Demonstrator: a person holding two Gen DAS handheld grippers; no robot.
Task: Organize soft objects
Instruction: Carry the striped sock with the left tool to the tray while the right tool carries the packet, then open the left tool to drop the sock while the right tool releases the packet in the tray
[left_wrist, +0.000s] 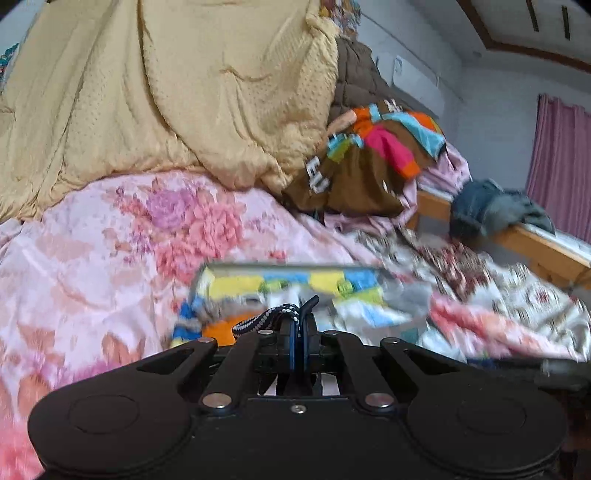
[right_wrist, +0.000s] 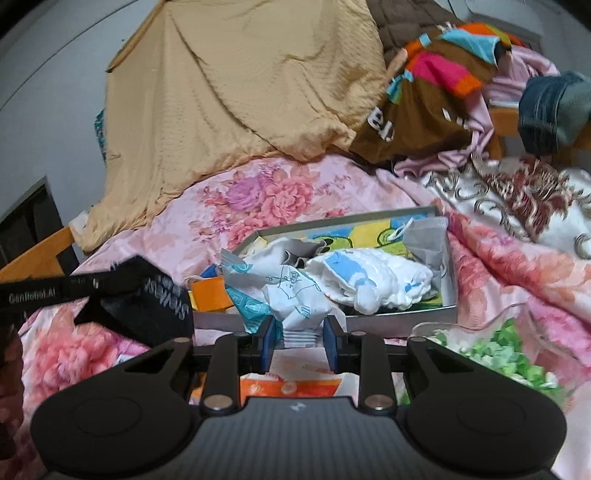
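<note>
A grey tray (right_wrist: 399, 215) with a bright cartoon lining lies on the pink floral bedspread (right_wrist: 280, 192). It holds a white and blue cloth bundle (right_wrist: 373, 277), a grey face mask (right_wrist: 424, 236) and other soft items. My right gripper (right_wrist: 299, 334) is shut on a white and teal printed packet (right_wrist: 284, 295) at the tray's near edge. My left gripper (left_wrist: 297, 328) is shut on a black and white speckled cord (left_wrist: 266, 319), just in front of the blurred tray (left_wrist: 288, 275). The left gripper also shows in the right wrist view (right_wrist: 122, 291), left of the tray.
A tan quilt (left_wrist: 166, 92) is heaped at the back. A brown multicoloured garment (left_wrist: 369, 155) and blue jeans (left_wrist: 491, 206) lie by the wooden bed rail (left_wrist: 535, 243). A clear container of green pieces (right_wrist: 506, 354) sits at right. An orange packet (right_wrist: 295, 386) lies under my right gripper.
</note>
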